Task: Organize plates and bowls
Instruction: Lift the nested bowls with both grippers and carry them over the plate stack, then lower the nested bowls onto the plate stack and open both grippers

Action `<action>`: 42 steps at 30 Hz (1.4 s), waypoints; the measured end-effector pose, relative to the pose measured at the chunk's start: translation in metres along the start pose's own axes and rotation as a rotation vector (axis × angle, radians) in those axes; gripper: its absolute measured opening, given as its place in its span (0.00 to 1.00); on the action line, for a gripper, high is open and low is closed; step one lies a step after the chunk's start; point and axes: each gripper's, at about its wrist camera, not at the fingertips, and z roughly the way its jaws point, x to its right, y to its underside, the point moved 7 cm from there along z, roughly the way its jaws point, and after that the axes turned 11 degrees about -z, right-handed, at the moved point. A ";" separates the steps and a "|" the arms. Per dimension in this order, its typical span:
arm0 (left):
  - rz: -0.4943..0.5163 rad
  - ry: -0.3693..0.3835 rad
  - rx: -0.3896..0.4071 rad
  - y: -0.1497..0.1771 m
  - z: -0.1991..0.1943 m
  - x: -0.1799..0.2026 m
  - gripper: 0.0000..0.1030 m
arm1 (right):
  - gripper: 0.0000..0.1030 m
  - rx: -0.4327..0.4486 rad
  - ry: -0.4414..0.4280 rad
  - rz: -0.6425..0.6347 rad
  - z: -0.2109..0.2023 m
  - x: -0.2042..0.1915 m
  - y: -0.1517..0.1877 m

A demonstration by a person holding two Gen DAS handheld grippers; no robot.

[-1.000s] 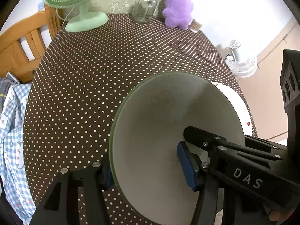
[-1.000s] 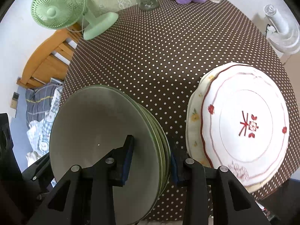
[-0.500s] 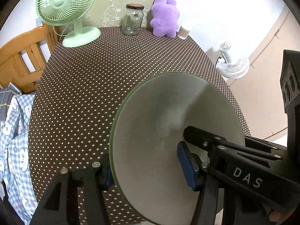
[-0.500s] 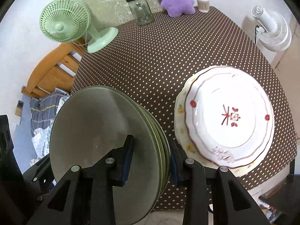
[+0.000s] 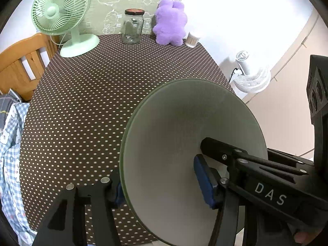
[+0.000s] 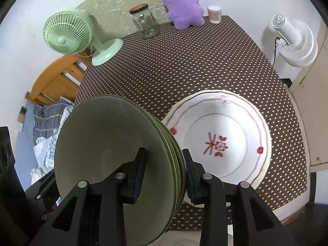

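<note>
Right gripper point(image 6: 164, 176): clamped across the near rim of a stack of round pale-green ceramic plates point(image 6: 114, 153), one blue pad on the top face, the other under the lowest plate.
Left gripper point(image 5: 162, 182): closed on the opposite edge of the same stack, seen here as one grey-green disc point(image 5: 184, 135); one pad sits on the upper face, the other is tucked under the rim.
Stack: held tilted in the air between both tools, above the near left part of the brown white-dotted tablecloth point(image 6: 205, 61), clear of the cloth.
Neighbour: white scalloped plates with red trim and a red centre mark point(image 6: 223, 139) lie stacked on the near right of the table, just beside the green stack.
Far edge: mint-green desk fan point(image 6: 67, 34), clear glass jar with a dark lid point(image 6: 145, 22), purple plush toy point(image 6: 184, 6) and a small tub of cotton swabs point(image 6: 214, 14).
Risk, slip: the plates are smooth and tilted; an upper one could likely slide off if either grip loosens or the tilt steepens.
Risk, uneven hands: if one tool moves faster, the rim may twist out of the pads.
Risk, collision: swinging right too low could knock the green rims against the white plates and chip them.
</note>
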 end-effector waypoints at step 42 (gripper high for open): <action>-0.086 -0.004 -0.110 -0.014 0.101 0.074 0.56 | 0.36 -0.140 0.019 -0.003 0.041 0.117 -0.021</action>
